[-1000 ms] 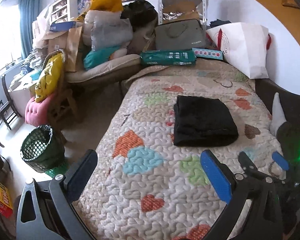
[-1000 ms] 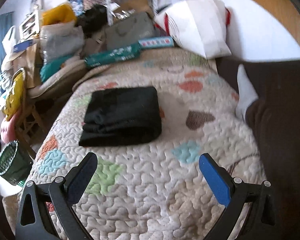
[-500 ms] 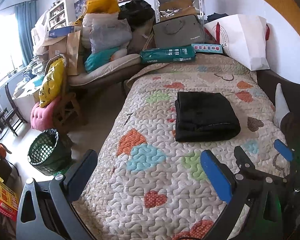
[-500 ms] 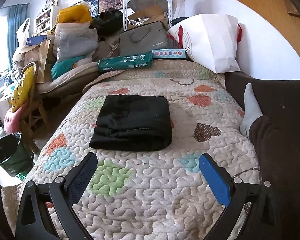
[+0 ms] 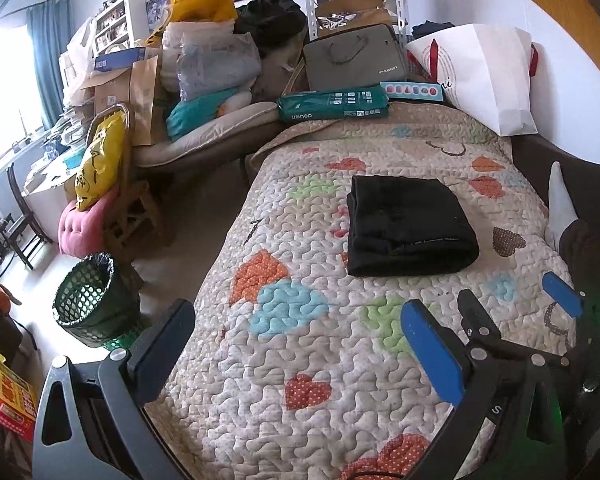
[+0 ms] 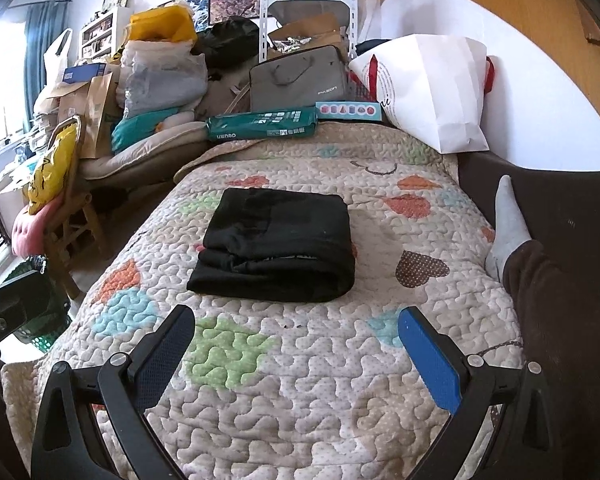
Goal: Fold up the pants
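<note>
- The black pants (image 6: 276,244) lie folded mid-quilt (image 6: 340,380), clear of its edges.
- Left gripper (image 5: 300,348) and right gripper (image 6: 296,344) hover apart, empty.
- Risk: snagging the loose near layers would undo the fold.

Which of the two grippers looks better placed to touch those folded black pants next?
Probably the right gripper: the folded pants lie straight ahead between its open fingers. From the left gripper they sit off to the right.

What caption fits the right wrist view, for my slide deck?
Folded black pants lie on the heart quilt, the open right tool empty, short of them.
</note>
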Motion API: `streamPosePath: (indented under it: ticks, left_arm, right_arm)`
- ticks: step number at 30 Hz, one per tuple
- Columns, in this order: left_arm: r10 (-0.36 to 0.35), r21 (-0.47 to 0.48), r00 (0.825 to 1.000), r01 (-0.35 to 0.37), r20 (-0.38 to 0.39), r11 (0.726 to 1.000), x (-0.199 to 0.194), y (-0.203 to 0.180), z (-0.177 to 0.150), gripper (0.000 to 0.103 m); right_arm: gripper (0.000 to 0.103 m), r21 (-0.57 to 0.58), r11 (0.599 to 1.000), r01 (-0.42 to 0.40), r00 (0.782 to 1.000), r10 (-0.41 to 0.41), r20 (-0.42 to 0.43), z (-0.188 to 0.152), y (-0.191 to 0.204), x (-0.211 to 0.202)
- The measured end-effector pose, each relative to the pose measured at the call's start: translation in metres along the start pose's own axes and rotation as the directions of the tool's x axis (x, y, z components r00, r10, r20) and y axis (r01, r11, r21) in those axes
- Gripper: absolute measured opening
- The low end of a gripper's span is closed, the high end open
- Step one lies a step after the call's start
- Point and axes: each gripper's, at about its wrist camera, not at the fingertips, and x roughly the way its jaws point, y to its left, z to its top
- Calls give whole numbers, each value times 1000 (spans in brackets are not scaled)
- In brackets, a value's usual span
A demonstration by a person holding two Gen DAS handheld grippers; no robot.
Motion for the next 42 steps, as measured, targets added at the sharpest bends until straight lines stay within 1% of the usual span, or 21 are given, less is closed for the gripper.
streamPosePath:
  ticks: [15, 19, 22, 23, 27, 29, 33, 36, 39, 42]
  left_arm:
    - [-22, -11, 1000, 21, -22, 1000, 5, 1, -4, 103]
    - [-36, -18, 999, 35, -39, 999, 9, 2, -5, 103]
    - [-89, -31, 993, 87, -76, 996, 21, -1, 6, 103]
    - [-94, -25, 992, 92, -80, 995, 24, -2, 11, 103]
    - [-66, 40, 997, 67, -46, 997, 30, -12, 28, 103]
    - [-62, 48, 997, 64, -48, 997, 33, -12, 31, 103]
    - [-93, -2, 991, 93, -95, 996, 44, -3, 25, 103]
    - [-86, -9, 988, 86, -130, 996, 53, 0, 16, 103]
    - [-76, 1, 988, 77, -136, 997, 55, 0, 11, 103]
    - [-64, 21, 991, 67, -115, 998, 52, -2, 7, 103]
  right_arm:
    - [103, -16, 1000, -10, 1000, 10, -9, -2, 4, 2]
    - [103, -18, 1000, -8, 1000, 8, -6, -2, 4, 2]
    - [103, -28, 1000, 0, 1000, 0, 3, -1, 5, 1]
    - [103, -32, 999, 6, 1000, -6, 7, 0, 5, 0]
    - [103, -19, 999, 41, 999, -41, 23, 5, -4, -1]
    - [103, -1, 999, 49, 999, -48, 19, 6, -9, 0]
    - [103, 27, 998, 61, 998, -61, 2, 9, -18, 4]
    - [103, 22, 997, 68, 998, -68, -11, 8, -18, 7]
    - [103, 8, 997, 71, 997, -71, -17, 8, -16, 7]
    - [103, -7, 997, 81, 997, -81, -19, 8, -14, 7]
